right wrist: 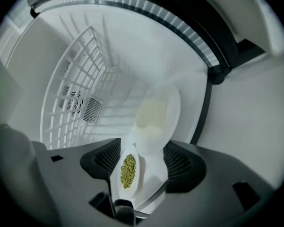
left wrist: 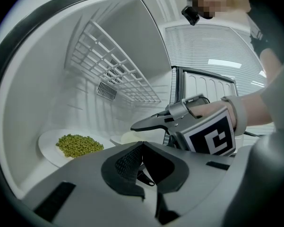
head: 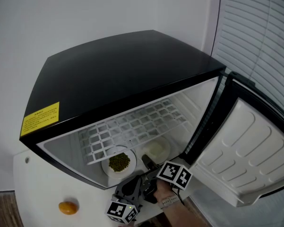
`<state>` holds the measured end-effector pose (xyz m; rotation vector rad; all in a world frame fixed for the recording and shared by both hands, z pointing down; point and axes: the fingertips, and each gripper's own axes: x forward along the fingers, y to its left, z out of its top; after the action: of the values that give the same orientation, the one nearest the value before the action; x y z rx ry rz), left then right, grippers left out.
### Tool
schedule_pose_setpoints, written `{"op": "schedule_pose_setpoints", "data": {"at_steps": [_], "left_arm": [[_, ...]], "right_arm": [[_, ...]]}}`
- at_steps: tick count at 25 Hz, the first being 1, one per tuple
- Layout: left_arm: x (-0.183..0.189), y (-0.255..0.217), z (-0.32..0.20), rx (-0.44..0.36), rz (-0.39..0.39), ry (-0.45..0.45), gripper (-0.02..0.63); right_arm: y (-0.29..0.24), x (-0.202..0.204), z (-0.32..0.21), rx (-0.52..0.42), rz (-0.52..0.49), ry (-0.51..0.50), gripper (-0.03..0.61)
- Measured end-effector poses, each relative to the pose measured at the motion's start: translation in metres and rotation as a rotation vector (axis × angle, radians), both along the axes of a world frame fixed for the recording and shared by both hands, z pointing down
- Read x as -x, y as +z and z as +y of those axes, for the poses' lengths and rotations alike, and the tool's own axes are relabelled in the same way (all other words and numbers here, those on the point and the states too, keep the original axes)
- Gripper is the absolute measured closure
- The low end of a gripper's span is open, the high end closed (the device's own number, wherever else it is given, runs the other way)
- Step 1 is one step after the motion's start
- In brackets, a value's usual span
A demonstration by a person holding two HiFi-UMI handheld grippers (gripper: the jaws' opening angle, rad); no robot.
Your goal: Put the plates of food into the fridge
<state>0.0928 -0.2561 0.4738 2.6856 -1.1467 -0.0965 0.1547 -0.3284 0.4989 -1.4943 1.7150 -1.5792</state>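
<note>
A: Right gripper [right wrist: 145, 144]?
B: Jaws spread, pinching nothing. Between them, just past the tips, is the near rim of the plate of pale food [right wrist: 153, 117]. The pads are clear of it.

A: Left gripper [left wrist: 142, 145]?
B: Tips pressed together, nothing between. It sits at the mouth of the fridge [head: 123, 74], beside the right one.

A: Describe the plates.
B: Both are white and shallow, and both stand on the fridge floor under the wire shelf [head: 132, 126]. The plate of green beans [head: 118, 163] holds a small heap of tiny green beans at its centre and sits on the left. The pale plate is on the right with a flat cream-coloured portion. I cannot tell whether the rims touch or overlap.

A: Surroundings?
B: Door [head: 245, 145] swung wide at right. An orange round thing [head: 67, 206] lies on the white tabletop [head: 38, 183], outside the fridge.

A: Limits?
B: Pale food unidentifiable. In the head view the black fridge top hides the compartment's rear, and the frame edge cuts off the left gripper.
</note>
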Motion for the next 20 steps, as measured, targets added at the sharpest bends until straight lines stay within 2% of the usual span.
{"op": "schedule_pose_setpoints", "data": {"at_steps": [6,12,20], "left_arm": [[-0.001,0.002,0.001,0.004,0.005,0.002,0.606],[-0.001,0.003,0.001,0.002,0.011,0.004,0.606],[-0.001,0.006,0.003,0.012,0.012,0.008,0.606]], "right_arm": [[0.002,0.001,0.005,0.003,0.061,-0.042,0.316],[0.005,0.003,0.009,0.0,0.203,-0.111,0.316],[0.011,0.009,0.014,0.01,0.4,-0.281,0.316]]}}
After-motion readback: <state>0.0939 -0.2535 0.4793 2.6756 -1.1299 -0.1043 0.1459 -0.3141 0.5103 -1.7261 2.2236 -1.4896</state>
